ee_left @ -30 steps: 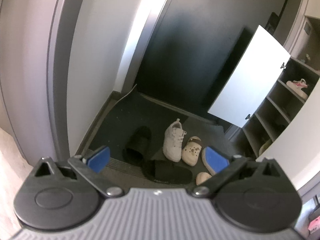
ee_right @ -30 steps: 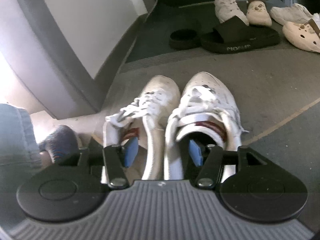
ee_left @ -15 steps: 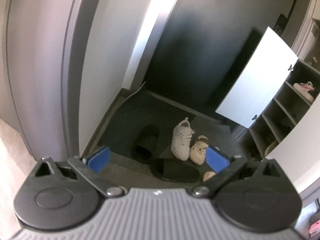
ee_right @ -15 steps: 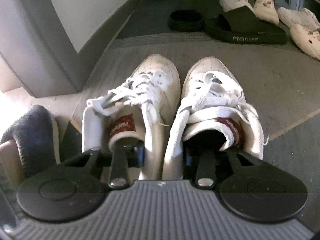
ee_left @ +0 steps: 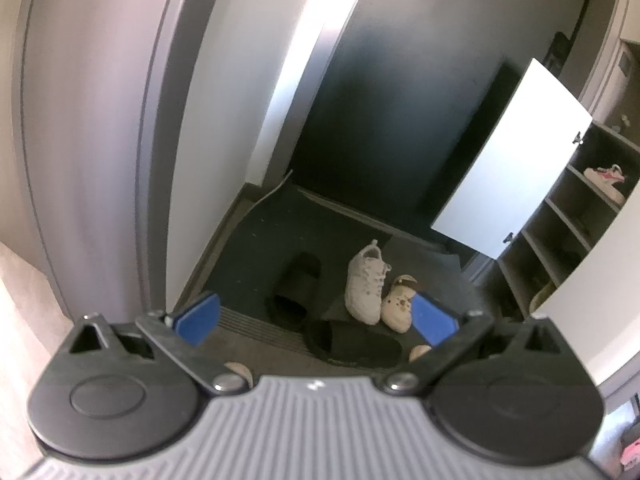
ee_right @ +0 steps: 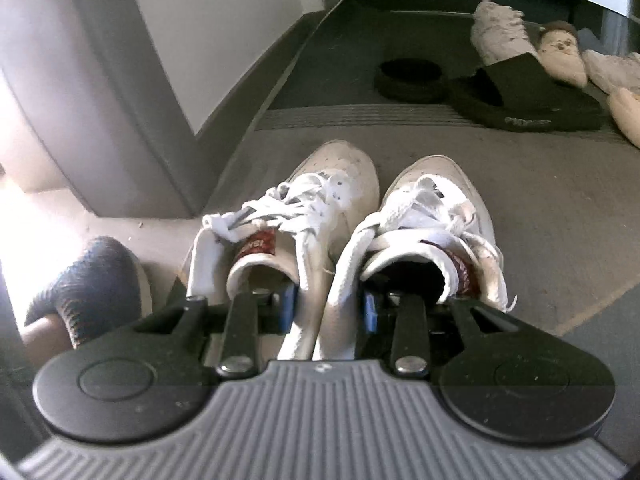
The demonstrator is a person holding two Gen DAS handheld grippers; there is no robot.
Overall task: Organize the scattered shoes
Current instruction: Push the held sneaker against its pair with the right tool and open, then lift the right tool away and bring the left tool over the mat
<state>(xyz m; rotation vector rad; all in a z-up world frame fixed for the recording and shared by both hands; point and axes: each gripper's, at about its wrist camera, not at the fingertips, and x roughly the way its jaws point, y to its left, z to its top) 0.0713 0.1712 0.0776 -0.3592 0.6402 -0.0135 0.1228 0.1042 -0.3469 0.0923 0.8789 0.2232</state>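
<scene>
The pair of white sneakers (ee_right: 384, 216) is pinched by its inner walls in the right claw (ee_right: 330, 308) on the floor, the left claw (ee_left: 316, 316) held apart and empty (a lift towards the shelves (ee_left: 568, 216) seems called for next).

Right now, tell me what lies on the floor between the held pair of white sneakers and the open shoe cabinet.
The right hand-held gripper pinches the white sneakers together by their inner sides. Ahead lie black slides, a cream clog and a white trainer, short of the shoe cabinet.
</scene>
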